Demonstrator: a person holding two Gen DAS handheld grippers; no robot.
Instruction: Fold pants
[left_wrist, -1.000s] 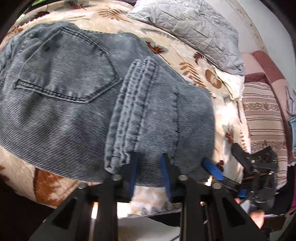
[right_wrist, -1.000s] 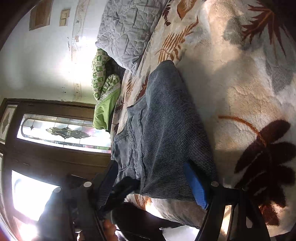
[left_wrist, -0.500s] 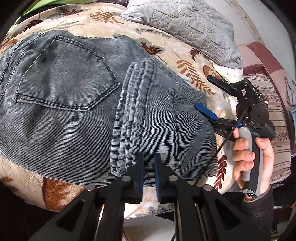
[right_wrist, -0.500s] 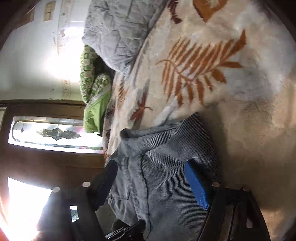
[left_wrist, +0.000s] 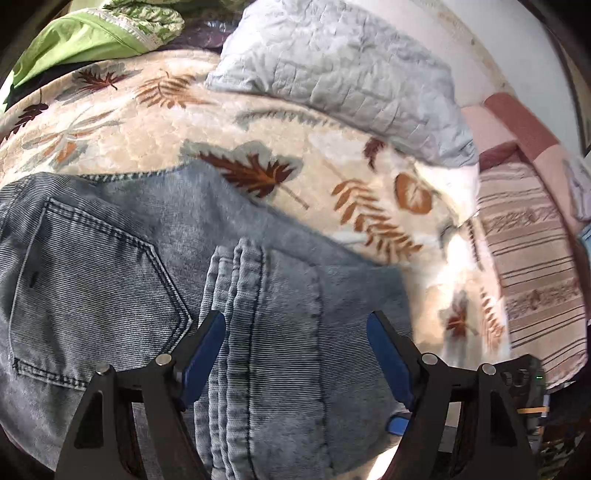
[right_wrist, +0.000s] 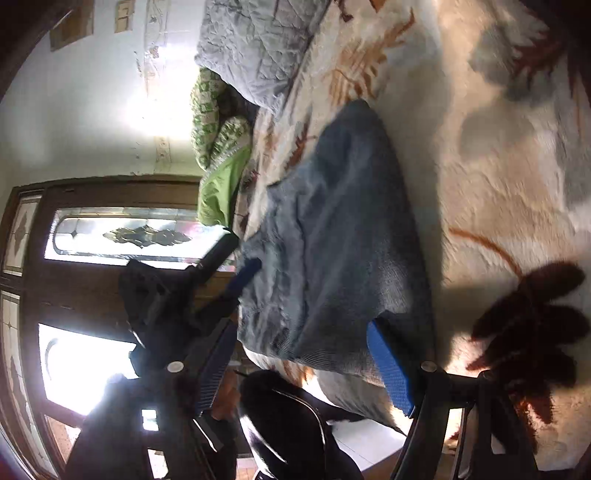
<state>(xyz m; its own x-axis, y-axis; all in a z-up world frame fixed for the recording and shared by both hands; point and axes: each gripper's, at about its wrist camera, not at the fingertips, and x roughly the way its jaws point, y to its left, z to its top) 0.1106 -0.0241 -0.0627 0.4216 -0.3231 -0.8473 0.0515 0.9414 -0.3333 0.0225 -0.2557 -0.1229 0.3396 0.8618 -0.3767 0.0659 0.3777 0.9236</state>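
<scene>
Left gripper (left_wrist: 295, 354): jaws spread wide, blue pads straddling the near edge of the pants (left_wrist: 155, 295), nothing clamped. Right gripper (right_wrist: 306, 362): jaws likewise apart, holding nothing, its far blue pad over the near corner of the same denim bundle. The pants lie folded on the bedspread (left_wrist: 155, 122) at the near edge of the bed, back pocket (left_wrist: 92, 291) facing up to the left and the stacked leg hems (left_wrist: 236, 295) running as a ribbed ridge between the left pads. Risk, as judged: the bundle sits close to the bed's drop-off, so any nudge from an open pad could drag the top layer off the lower ones or tip the near corner over the edge; a grip taken on the hem ridge alone would catch only some of the layers and skew the next fold. The two tools work close together (left one shows in the right view, just beside the cloth) and could collide. Materials: grey-blue washed denim, fine ribbed weave, thick double-stitched seams, stiff enough to hold a crease; the bedspread is plush, cream with brown and rust leaves, soft and yielding under pressure. A quilted grey pillow (left_wrist: 343, 70) and green bedding (left_wrist: 85, 33) lie well beyond.
</scene>
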